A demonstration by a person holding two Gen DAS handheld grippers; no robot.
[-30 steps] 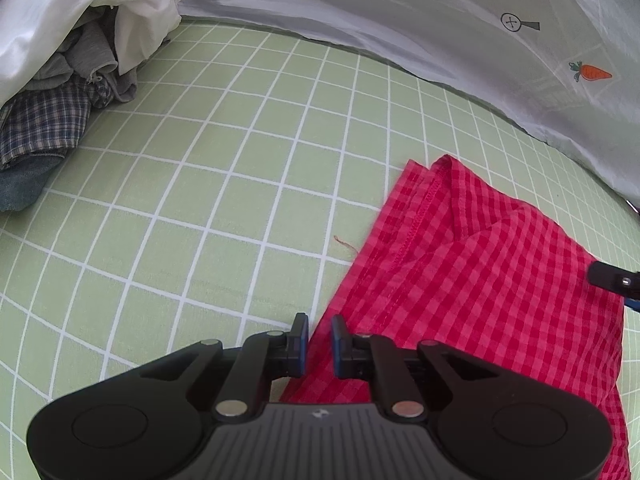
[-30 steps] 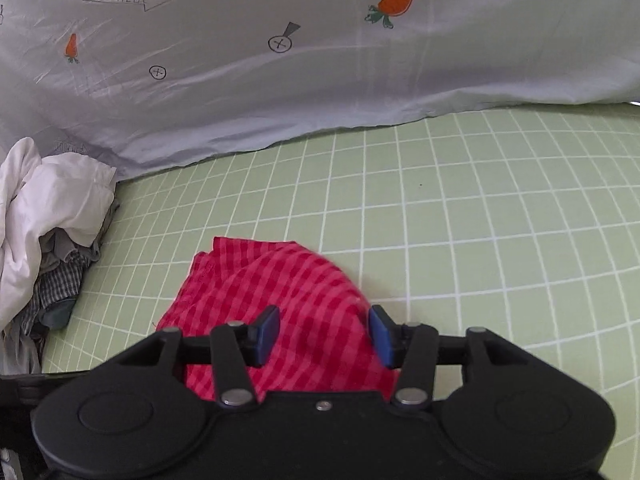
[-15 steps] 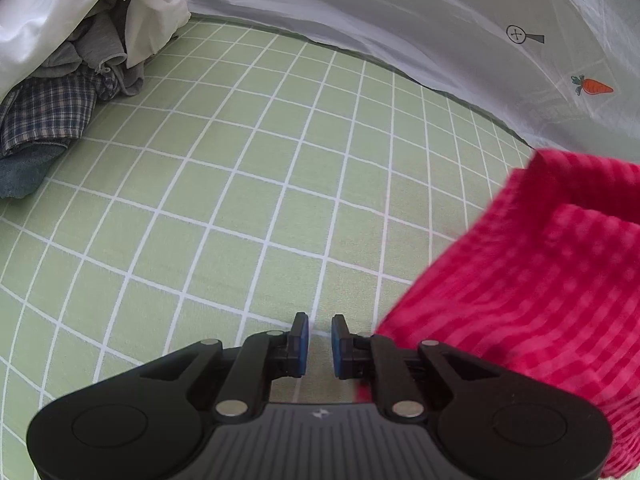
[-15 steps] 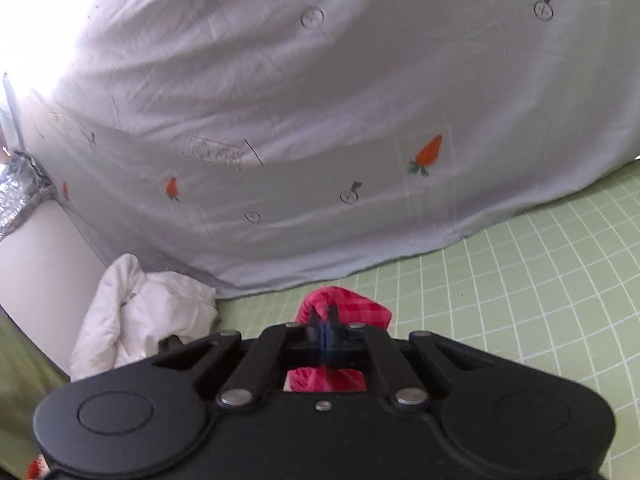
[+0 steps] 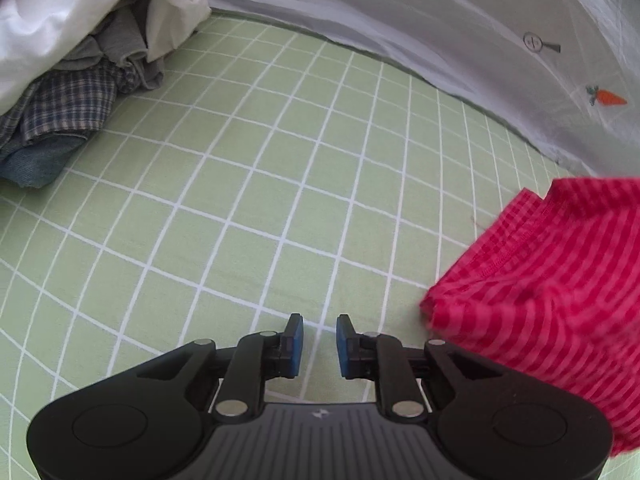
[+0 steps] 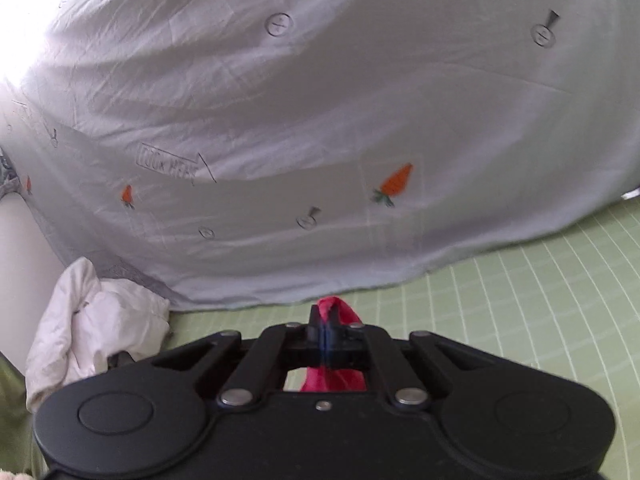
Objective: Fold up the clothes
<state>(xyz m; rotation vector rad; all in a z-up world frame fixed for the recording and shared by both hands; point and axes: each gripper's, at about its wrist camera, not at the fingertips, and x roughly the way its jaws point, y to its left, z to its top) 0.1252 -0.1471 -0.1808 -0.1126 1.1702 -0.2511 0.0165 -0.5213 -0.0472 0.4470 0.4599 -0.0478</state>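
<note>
A red checked garment [image 5: 552, 292] hangs lifted at the right of the left wrist view, above the green gridded sheet [image 5: 248, 200]. My right gripper [image 6: 326, 330] is shut on a bunch of this red cloth [image 6: 334, 306], which pokes out above and below the closed pads. My left gripper [image 5: 318, 340] is open by a narrow gap and empty, low over the sheet, to the left of the garment and apart from it.
A pile of unfolded clothes, white [image 5: 92, 12], grey and blue plaid [image 5: 64, 108], lies at the far left; it also shows in the right wrist view [image 6: 96, 328]. A grey sheet with carrot prints [image 6: 320, 120] hangs across the back.
My right gripper closed on the red garment and lifted it off the sheet, tilting upward. The garment swung right, away from my left gripper, whose gap stayed narrow.
</note>
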